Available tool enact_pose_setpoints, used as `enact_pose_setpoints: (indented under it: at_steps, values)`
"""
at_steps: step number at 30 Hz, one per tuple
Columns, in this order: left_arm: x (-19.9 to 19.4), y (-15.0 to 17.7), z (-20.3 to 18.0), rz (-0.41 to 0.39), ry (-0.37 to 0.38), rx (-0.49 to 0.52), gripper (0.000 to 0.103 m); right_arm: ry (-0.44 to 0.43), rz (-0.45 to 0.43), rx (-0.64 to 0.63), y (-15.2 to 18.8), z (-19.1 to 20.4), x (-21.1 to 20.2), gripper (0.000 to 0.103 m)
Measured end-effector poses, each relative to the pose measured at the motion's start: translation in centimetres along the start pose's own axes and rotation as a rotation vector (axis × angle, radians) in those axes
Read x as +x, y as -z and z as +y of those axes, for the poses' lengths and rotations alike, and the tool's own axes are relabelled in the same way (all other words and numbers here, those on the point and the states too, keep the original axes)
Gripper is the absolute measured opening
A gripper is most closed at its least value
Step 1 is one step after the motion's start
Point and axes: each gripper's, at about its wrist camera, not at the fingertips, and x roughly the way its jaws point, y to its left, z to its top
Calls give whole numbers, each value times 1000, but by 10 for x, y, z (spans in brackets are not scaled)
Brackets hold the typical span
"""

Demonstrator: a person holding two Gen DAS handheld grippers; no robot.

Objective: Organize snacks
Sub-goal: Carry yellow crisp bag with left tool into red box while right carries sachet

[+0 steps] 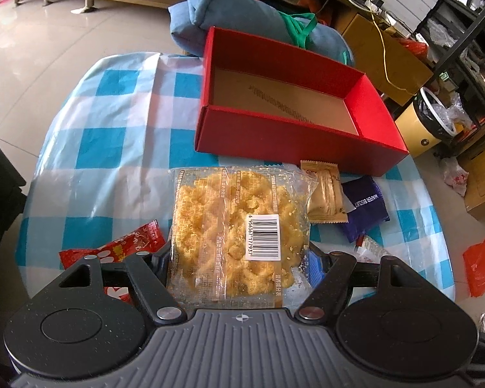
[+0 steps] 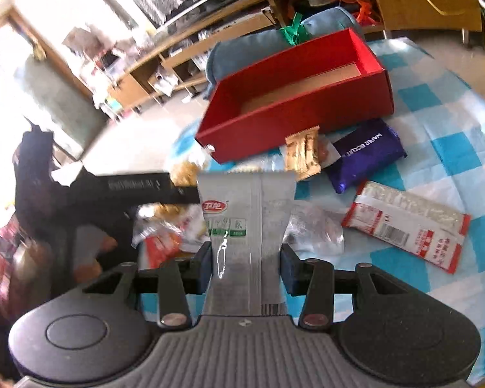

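Both claws loaded for the empty red box (image 1: 294, 135): left gripper (image 1: 242, 262) clamps the cracker pack (image 1: 236, 226), right gripper (image 2: 245, 268) pinches the silver sachet (image 2: 245, 213), both lifted just short of it, ready to drop in.

1. My left gripper (image 1: 242, 271) points steeply down, its jaws partway apart and clamped on the sides of a clear pastry packet (image 1: 239, 229).
2. My right gripper (image 2: 245, 265) tilts down, jaws nearly together, pinching a silver snack pouch (image 2: 245, 223).
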Motion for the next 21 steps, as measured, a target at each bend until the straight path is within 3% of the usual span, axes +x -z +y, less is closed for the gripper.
enact_pose_setpoints:
  at_steps: [7,21]
  values:
    - [0,-2,-6,-5,8,8,79,6,-23,18,-10,-1,-1,38]
    - [0,-31,-36,-87,1,48,79,64,-145,-29,-70,3,4,37]
